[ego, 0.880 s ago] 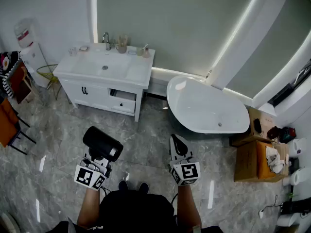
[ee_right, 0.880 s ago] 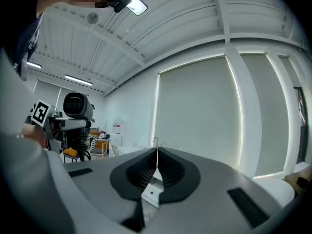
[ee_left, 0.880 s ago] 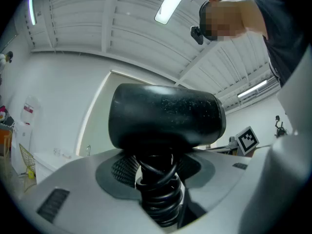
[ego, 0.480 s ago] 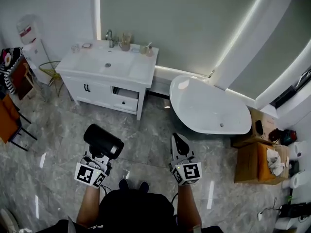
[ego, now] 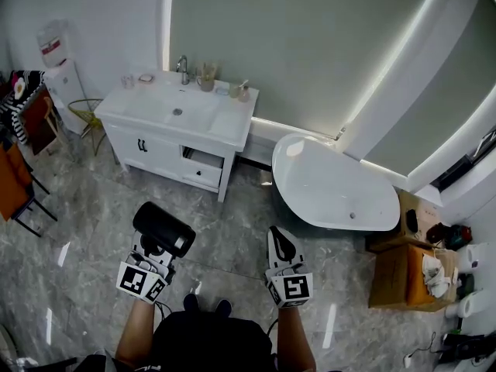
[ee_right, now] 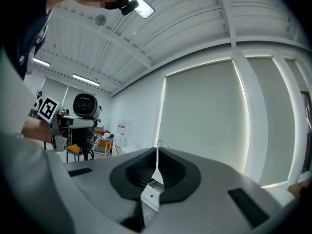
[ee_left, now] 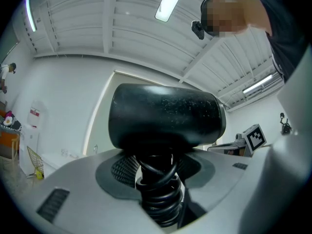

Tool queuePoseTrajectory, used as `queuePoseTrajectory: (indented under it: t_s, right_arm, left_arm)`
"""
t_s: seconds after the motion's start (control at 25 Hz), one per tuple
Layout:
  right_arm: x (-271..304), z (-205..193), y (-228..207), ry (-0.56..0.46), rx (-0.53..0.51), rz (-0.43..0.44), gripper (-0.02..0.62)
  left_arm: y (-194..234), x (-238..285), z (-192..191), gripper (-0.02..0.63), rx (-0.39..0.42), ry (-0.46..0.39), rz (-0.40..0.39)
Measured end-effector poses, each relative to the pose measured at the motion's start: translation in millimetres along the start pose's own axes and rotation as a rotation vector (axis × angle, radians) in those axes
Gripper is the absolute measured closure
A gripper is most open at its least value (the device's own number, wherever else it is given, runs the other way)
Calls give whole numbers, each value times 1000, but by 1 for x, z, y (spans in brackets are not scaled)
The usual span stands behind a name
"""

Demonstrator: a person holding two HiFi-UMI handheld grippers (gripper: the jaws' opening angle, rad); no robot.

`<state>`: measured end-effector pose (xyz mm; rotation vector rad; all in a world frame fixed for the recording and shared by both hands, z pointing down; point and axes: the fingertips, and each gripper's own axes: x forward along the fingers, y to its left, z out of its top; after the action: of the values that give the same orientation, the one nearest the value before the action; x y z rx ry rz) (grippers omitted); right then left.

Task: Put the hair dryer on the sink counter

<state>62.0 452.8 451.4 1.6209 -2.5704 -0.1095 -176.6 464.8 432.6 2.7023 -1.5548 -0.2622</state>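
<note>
A black hair dryer [ego: 163, 229] sticks up from my left gripper [ego: 152, 256], low in the head view above the grey floor. In the left gripper view its barrel [ee_left: 165, 116] fills the middle, and the handle with the cord wound round it [ee_left: 157, 189] sits clamped between the jaws. My right gripper [ego: 284, 252] is beside it, shut and empty, its pads [ee_right: 156, 172] meeting. The white sink counter [ego: 229, 122] with a basin and tap [ego: 184, 67] stands against the far wall, well ahead and left.
A white bathtub [ego: 333, 187] lies right of the vanity. Cups and small items [ego: 206, 79] line the counter's back edge. A water dispenser [ego: 60, 72], a yellow wire stand [ego: 87, 115] and an orange chair [ego: 14, 184] stand at left. Cardboard boxes [ego: 403, 270] sit at right.
The view has shifted: the vanity and tub now sit a little further right and lower in the picture. Both grippers hold as before, the hair dryer still in the left one.
</note>
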Motion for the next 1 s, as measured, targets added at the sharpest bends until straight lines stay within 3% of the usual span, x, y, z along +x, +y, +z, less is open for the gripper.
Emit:
queuePoseTrajectory:
  t_s: [1.0]
  right_arm:
    - [-55, -20, -37, 20, -22, 43, 561]
  left_arm:
    - [-71, -4, -5, 380, -14, 11, 39]
